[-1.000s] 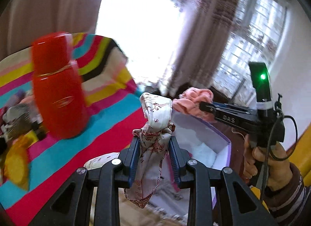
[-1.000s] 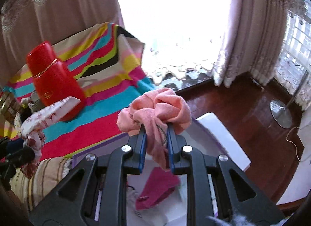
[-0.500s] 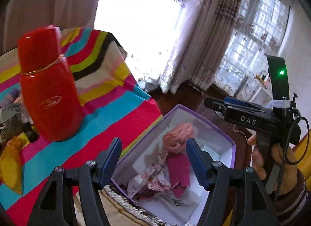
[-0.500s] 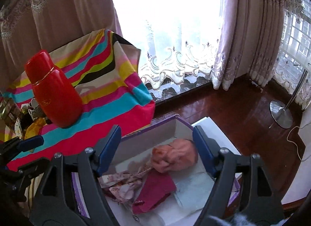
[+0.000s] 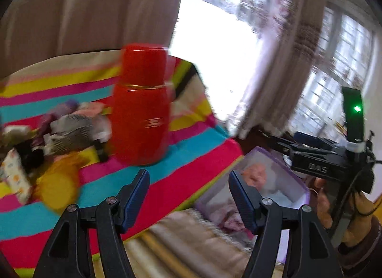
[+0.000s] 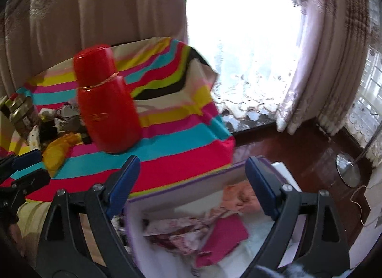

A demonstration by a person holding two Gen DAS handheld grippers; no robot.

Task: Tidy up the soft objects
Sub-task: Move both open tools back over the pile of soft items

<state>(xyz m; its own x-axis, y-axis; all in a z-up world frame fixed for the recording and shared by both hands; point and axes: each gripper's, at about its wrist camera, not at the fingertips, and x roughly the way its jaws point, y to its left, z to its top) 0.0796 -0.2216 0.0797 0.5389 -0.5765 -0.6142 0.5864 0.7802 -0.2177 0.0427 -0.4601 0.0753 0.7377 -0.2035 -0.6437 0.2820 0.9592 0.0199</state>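
Observation:
A purple-rimmed box (image 6: 181, 194) sits below the table's edge. Inside it lie a pink towel (image 6: 241, 196), a patterned scarf (image 6: 181, 232) and a magenta cloth (image 6: 224, 237). My right gripper (image 6: 191, 159) hovers over the box's near-left rim, its jaws opening with nothing between them. My left gripper (image 5: 188, 174) stands open and empty over the striped tablecloth (image 5: 191, 158), with the box (image 5: 274, 182) to its right. A pile of soft items (image 5: 66, 129) and a yellow one (image 5: 57, 187) lie on the cloth at the left.
A tall red flask (image 5: 140, 115) stands on the table beside the pile. A beige woven cover (image 5: 191, 242) lies under the left gripper. Curtains and a bright window stand behind. A lamp base (image 6: 348, 170) rests on the dark wood floor at the right.
Both grippers opened and dropped their cloths: the scarf and the pink towel now lie in the box. Both views have since swung left toward the table and the pile.

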